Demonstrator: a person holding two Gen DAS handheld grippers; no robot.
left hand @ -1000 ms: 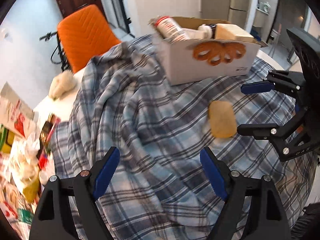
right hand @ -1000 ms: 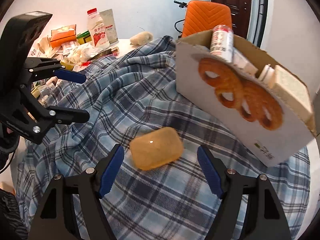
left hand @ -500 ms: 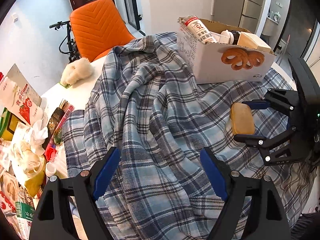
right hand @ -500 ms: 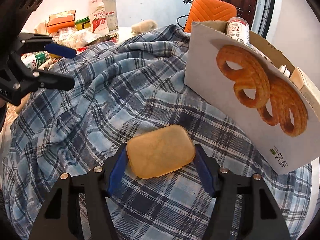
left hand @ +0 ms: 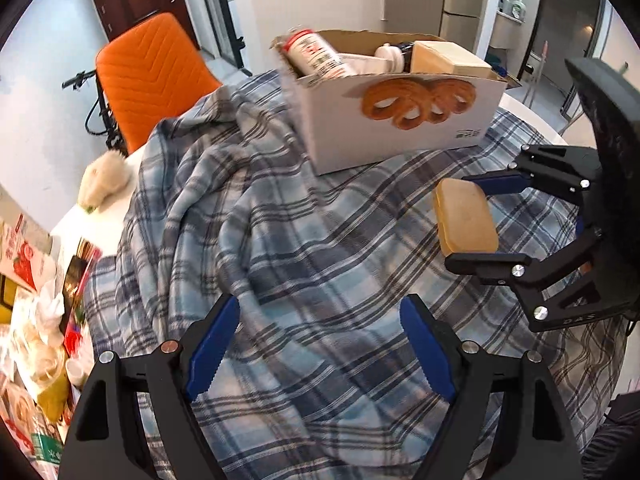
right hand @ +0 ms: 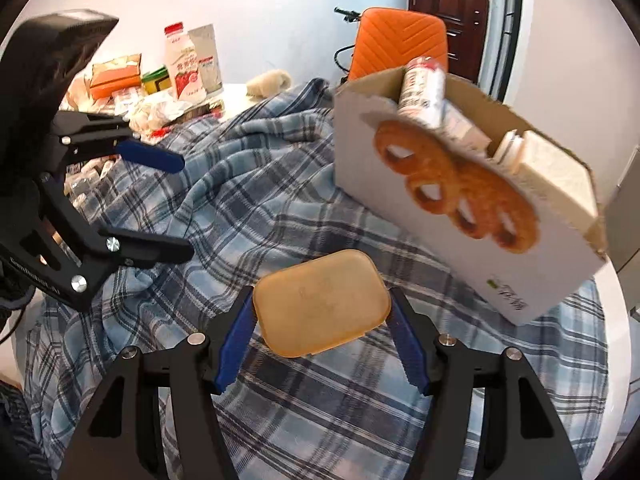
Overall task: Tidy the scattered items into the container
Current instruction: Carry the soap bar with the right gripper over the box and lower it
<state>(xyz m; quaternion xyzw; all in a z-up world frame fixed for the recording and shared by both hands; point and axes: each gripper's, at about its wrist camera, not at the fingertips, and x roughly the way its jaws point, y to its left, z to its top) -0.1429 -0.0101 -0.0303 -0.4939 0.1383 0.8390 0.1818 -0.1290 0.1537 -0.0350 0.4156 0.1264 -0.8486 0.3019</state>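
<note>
One translucent amber rounded-rectangular soap bar [right hand: 322,302] is clamped between the blue pads of the right gripper [right hand: 322,330], above the blue plaid blanket [right hand: 248,208]. One white cardboard box with a pretzel print [right hand: 452,216] stands at 2 o'clock, holding four items. The left gripper [left hand: 320,350] stands apart, empty

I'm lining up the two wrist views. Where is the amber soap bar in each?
Left wrist: amber soap bar at right, between the right gripper fingers.
Right wrist: lower centre, between the same pads.
Shared landmark: pretzel-print cardboard box.
</note>
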